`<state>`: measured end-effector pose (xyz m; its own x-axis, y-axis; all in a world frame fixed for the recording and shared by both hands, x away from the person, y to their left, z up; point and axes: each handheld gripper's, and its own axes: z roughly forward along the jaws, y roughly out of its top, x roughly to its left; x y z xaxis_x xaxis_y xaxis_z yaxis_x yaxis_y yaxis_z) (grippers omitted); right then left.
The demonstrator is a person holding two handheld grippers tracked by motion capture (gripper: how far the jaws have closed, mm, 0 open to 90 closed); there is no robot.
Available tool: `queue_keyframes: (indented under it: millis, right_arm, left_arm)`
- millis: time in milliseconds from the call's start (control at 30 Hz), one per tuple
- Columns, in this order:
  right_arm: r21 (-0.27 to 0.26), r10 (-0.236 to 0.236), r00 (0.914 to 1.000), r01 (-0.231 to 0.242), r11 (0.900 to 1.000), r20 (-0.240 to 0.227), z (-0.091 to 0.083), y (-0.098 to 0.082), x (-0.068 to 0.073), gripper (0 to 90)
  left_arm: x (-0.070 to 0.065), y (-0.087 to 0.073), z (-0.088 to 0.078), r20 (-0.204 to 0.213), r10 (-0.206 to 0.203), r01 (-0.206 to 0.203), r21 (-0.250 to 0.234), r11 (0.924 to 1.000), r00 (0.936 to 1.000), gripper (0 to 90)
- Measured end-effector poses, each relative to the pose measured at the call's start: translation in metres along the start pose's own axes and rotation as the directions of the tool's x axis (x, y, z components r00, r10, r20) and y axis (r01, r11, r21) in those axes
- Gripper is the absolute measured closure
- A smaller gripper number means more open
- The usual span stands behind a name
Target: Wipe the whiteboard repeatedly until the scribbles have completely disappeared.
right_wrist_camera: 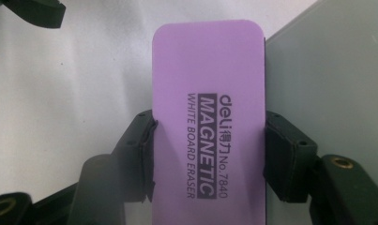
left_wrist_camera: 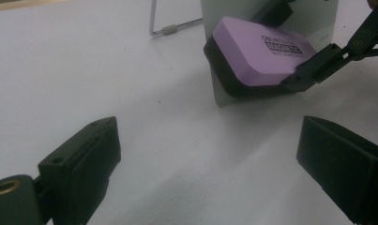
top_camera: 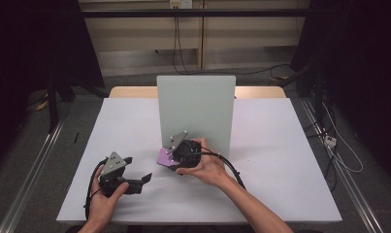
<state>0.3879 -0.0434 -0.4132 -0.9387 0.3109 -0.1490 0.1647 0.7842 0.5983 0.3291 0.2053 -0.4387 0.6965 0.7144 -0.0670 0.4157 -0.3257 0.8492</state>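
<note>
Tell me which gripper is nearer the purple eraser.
Right. The right gripper is clamped on the purple eraser beside the upright board; the left gripper rests open on the table, apart from it.

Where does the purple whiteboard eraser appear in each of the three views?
High view: the purple eraser lies just left of centre, at the foot of the upright grey board, gripped by the right tongs.
Left gripper view: upper right, tilted, its black underside against the board.
Right gripper view: centre, running top to bottom, printed side facing the camera, clamped between two jaws.
Shared landmark: the grey board beside the eraser.
</note>
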Motion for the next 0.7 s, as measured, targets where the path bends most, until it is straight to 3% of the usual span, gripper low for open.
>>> queue_keyframes:
  millis: [400,600,700]
  right_arm:
    - [-0.124,0.051,0.9928,-0.038,0.992,0.109,-0.045,0.011,-0.023,41.9]
    - [-0.182,0.104,0.9809,-0.073,0.981,0.165,-0.073,0.011,-0.035,41.9]
    - [-0.202,0.13,0.9773,-0.095,0.975,0.167,-0.082,0.007,-0.039,41.9]
  left_arm:
    - [0.001,0.0,-0.001,-0.004,0.002,-0.002,-0.005,1.0,1.0,6.6]
    - [0.001,0.0,-0.001,-0.001,-0.004,0.004,-0.004,1.0,1.0,6.6]
    - [0.0,0.0,0.0,-0.001,-0.005,0.005,-0.004,1.0,1.0,6.7]
